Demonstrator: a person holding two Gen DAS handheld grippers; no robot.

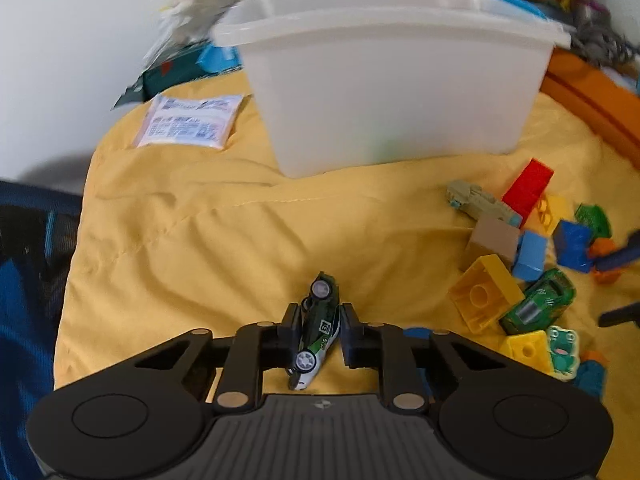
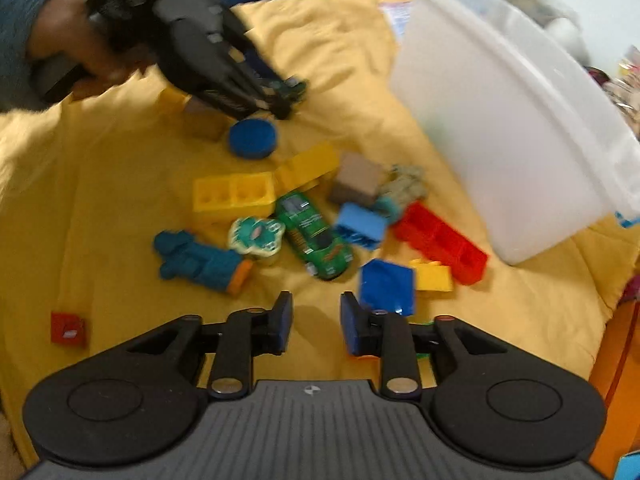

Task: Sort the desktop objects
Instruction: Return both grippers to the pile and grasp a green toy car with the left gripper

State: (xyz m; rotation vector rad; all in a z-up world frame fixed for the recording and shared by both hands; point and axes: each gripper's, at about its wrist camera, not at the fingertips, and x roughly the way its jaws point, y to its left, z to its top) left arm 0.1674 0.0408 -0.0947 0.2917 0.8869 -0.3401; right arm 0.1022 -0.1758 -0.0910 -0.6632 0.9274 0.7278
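Note:
My left gripper (image 1: 320,312) is shut on a small green, white and black toy car (image 1: 320,322), which stands on end between the pads above the yellow cloth (image 1: 192,248). In the right wrist view a hand holds that left gripper (image 2: 286,98) at the upper left, the car (image 2: 295,87) at its tip. The white plastic bin (image 1: 392,92) stands just beyond it. My right gripper (image 2: 316,308) is open with only cloth between its blue pads, hovering near a second green toy car (image 2: 316,236) and a blue brick (image 2: 386,286).
Loose bricks lie in a pile: yellow (image 2: 234,196), red (image 2: 440,240), light blue (image 2: 360,226), tan (image 2: 358,178). A blue disc (image 2: 253,138), a teal figure (image 2: 196,260), a frog piece (image 2: 256,236) and a lone red brick (image 2: 68,328) lie nearby. A printed sachet (image 1: 188,122) lies left of the bin.

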